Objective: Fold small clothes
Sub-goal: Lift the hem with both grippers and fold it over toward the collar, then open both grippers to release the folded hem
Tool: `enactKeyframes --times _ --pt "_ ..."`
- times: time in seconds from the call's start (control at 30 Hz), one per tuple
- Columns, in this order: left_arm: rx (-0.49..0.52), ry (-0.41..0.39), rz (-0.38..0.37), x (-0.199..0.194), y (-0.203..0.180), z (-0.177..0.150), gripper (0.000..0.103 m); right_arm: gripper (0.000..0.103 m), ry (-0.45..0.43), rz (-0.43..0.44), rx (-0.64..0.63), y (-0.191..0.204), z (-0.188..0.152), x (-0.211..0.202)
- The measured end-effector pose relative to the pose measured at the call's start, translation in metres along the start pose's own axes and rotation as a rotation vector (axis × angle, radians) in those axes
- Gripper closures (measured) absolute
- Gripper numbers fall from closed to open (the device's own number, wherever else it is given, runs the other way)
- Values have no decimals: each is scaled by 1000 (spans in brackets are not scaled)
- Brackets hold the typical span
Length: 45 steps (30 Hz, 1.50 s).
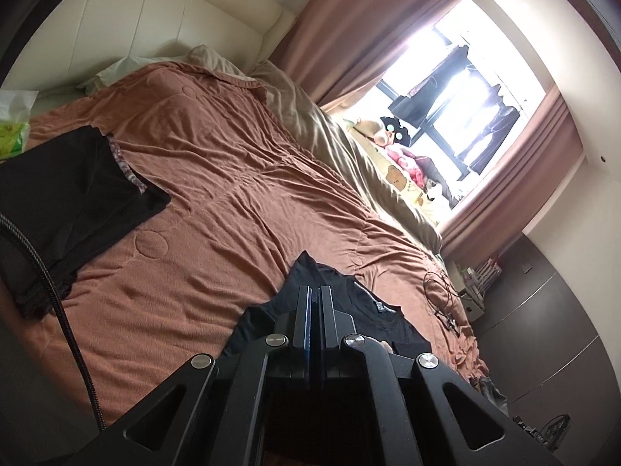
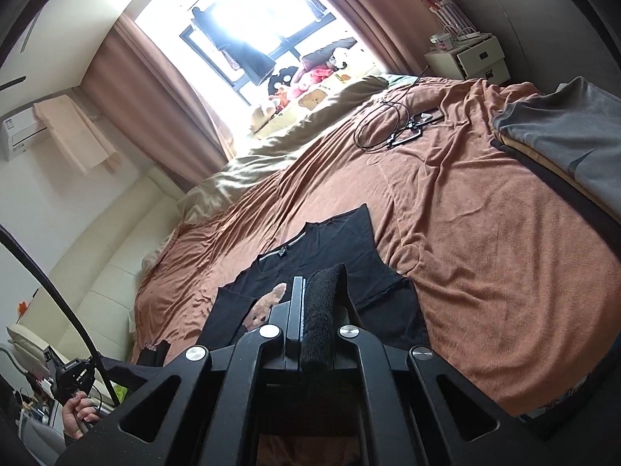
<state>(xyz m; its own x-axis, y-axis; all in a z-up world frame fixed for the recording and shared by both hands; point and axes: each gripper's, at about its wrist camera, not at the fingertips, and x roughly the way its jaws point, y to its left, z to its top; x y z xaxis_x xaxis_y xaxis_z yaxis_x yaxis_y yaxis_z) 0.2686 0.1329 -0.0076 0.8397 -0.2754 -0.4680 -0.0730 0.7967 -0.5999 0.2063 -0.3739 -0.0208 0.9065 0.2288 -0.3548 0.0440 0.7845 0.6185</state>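
Both tongs closed: left gripper (image 1: 315, 291) holds nothing I can see, right gripper (image 2: 316, 283) also empty. Black t-shirt (image 2: 333, 248) lies flat on bed cover (image 2: 485, 252), unfolded. I judge approach step; next I must open jaws, take hem.

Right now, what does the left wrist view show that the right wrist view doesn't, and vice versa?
Left wrist only: a folded dark pile at the bed's left edge, and the left gripper, shut.

Right wrist only: a folded grey and tan stack, a white nightstand, a wall air conditioner, and the right gripper, shut on black fabric.

Both: the black T-shirt on the brown bedspread, the coiled cable, the window.
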Motion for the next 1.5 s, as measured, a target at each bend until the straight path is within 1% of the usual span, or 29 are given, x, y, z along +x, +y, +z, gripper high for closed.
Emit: enactKeyframes --times 0.2,0.33,0.43,0.6,0.83,1.03,1.1,1.17,1.2,1.23,1.3,1.33,1.37,1.43,1.5 --pt "11 46 39 63 -5 20 101 103 42 -53 -2 6 33 60" --pt "9 77 63 103 -4 33 101 103 73 -93 18 3 49 96" --pt "18 100 77 132 -6 39 101 103 94 -122 30 2 54 120" --pt "38 148 116 180 -3 41 101 103 130 -164 53 4 64 157" --pt "40 202 177 233 16 37 101 103 186 -226 43 5 61 208" --pt "65 252 241 268 25 25 100 103 223 -269 54 3 54 234" --pt "74 284 257 278 27 22 100 102 243 -287 49 4 53 238" --pt "81 312 269 281 29 20 99 97 254 -296 38 8 54 239" --pt "84 325 261 280 29 20 99 85 252 -295 29 11 56 237" --pt "92 334 254 278 29 21 94 60 249 -289 17 14 57 233" --pt "123 345 251 270 25 21 76 31 228 -275 -14 22 59 222" --pt "143 348 256 266 23 21 58 31 227 -269 -33 23 61 217" --pt "170 350 257 263 20 21 47 31 234 -264 -53 25 61 214" --pt "235 366 264 256 15 19 45 31 262 -267 -109 29 59 209" --pt "299 402 270 255 11 15 41 31 298 -292 -171 33 55 208"
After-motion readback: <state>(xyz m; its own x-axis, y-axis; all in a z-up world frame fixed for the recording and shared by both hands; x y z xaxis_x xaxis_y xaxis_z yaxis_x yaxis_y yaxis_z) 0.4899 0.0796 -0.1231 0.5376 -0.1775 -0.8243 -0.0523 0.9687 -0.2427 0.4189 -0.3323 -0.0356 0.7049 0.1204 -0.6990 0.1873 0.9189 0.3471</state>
